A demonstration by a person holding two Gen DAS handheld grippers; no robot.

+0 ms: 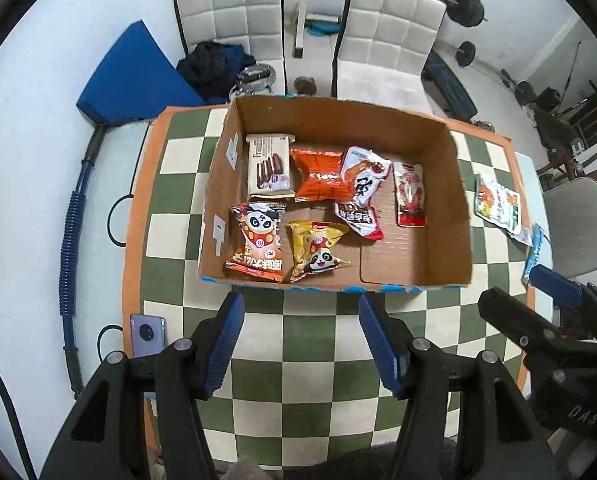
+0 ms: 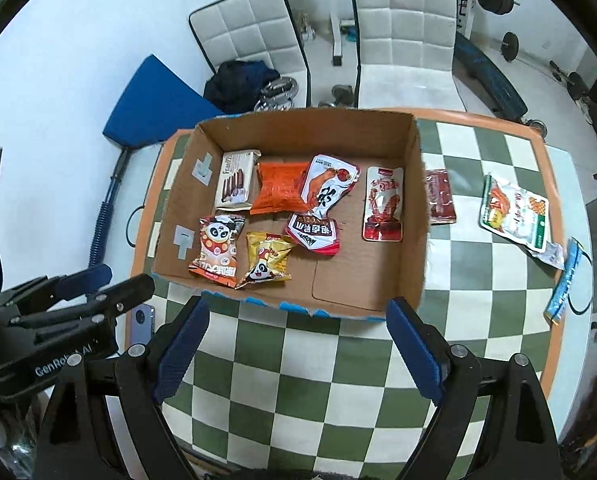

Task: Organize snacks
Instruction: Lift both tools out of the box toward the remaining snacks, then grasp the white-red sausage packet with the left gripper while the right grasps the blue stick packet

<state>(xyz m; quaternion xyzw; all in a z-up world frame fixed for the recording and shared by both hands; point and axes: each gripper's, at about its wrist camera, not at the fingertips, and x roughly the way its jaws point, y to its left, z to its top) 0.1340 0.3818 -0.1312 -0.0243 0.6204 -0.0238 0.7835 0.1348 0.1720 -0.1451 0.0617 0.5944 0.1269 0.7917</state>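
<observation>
A cardboard box (image 1: 456, 204) (image 2: 412, 216) stands on the checkered table. Inside lie several snacks: a white wafer pack (image 1: 268, 168) (image 2: 234, 180), an orange bag (image 1: 318, 176) (image 2: 280, 190), two panda bags (image 1: 256, 244) (image 2: 266, 264), a white chicken-foot pouch (image 1: 364, 178) (image 2: 326, 184) and a red pouch (image 1: 409, 194) (image 2: 383, 206). Outside to the right lie a dark red pouch (image 2: 440, 198), a white-green pouch (image 1: 498, 206) (image 2: 512, 212) and a blue strip pack (image 1: 535, 250) (image 2: 566, 278). My left gripper (image 1: 300, 340) and right gripper (image 2: 294, 350) are open and empty, in front of the box.
A phone (image 1: 147, 334) (image 2: 140, 322) lies at the table's front left corner. Two white chairs (image 1: 386, 32) (image 2: 406, 28) stand behind the table, with a blue mat (image 1: 134, 80) and gym weights on the floor. A grey chair (image 1: 578, 224) stands at the right.
</observation>
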